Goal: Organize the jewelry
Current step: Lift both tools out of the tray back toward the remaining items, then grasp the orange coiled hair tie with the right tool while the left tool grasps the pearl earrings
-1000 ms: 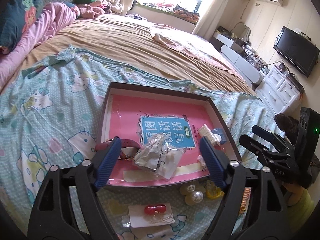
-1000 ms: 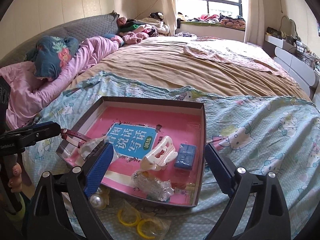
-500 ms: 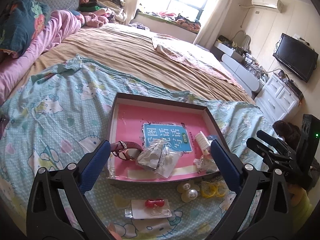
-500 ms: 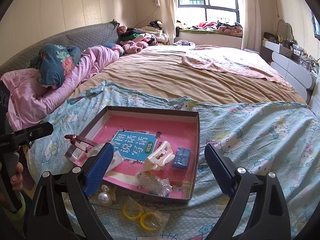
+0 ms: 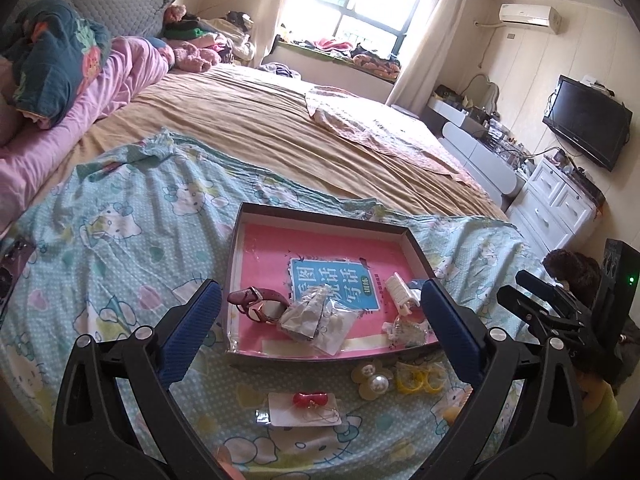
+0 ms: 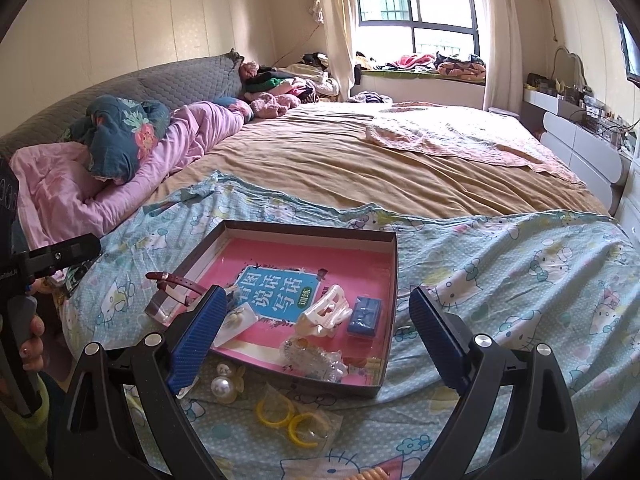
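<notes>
A shallow box (image 5: 320, 211) with a pink floor (image 6: 356, 258) lies on the cartoon-print sheet. Inside are a maroon watch (image 5: 262, 307), a crumpled clear bag (image 5: 316, 316), a white hair claw (image 6: 326, 314) and a small blue case (image 6: 364, 316). In front of the box lie a pearl ornament (image 5: 374, 378), yellow rings in a bag (image 6: 286, 416) and a card with a red bow (image 5: 309, 400). My left gripper (image 5: 320, 332) is open and empty above the box's near edge. My right gripper (image 6: 316, 340) is open and empty over the box's front.
The brown bedspread (image 5: 280, 128) stretches behind the sheet. Pink bedding and pillows (image 6: 120, 160) lie at the left. White drawers (image 5: 556, 208) and a TV (image 5: 584, 120) stand at the right. The bed's edge is near the box's left side in the right wrist view.
Both grippers have pulled up and back from the box, so it looks smaller. The watch and bag stay in the box where the left gripper was.
</notes>
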{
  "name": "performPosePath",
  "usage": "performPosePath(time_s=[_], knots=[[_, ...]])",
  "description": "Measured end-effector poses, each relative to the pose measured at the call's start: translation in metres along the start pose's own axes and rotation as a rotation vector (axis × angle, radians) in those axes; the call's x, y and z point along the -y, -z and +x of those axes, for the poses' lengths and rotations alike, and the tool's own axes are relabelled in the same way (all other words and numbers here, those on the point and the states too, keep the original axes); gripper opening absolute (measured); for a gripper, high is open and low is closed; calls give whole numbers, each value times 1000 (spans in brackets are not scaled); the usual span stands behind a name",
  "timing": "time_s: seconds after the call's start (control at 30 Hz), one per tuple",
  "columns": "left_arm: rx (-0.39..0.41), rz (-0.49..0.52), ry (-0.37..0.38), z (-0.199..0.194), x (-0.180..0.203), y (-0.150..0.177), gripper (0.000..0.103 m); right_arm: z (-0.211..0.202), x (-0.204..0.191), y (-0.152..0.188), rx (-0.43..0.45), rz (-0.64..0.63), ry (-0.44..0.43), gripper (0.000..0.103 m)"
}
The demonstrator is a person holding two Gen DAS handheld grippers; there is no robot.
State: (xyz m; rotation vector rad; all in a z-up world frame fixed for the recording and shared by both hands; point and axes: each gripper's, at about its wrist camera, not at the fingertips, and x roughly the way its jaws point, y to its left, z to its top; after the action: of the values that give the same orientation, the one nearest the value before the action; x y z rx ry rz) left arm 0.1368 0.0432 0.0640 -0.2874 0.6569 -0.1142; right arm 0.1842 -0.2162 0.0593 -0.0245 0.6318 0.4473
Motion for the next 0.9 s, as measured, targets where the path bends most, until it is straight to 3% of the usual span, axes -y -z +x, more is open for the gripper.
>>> performPosePath(time_s=[0.5, 0.9], knots=[[4, 26, -8, -14, 9, 12, 93, -18, -3, 15, -7, -9, -13, 92], [-46, 62, -21, -7, 22, 31, 93, -24, 3, 40, -54, -6, -11, 92]])
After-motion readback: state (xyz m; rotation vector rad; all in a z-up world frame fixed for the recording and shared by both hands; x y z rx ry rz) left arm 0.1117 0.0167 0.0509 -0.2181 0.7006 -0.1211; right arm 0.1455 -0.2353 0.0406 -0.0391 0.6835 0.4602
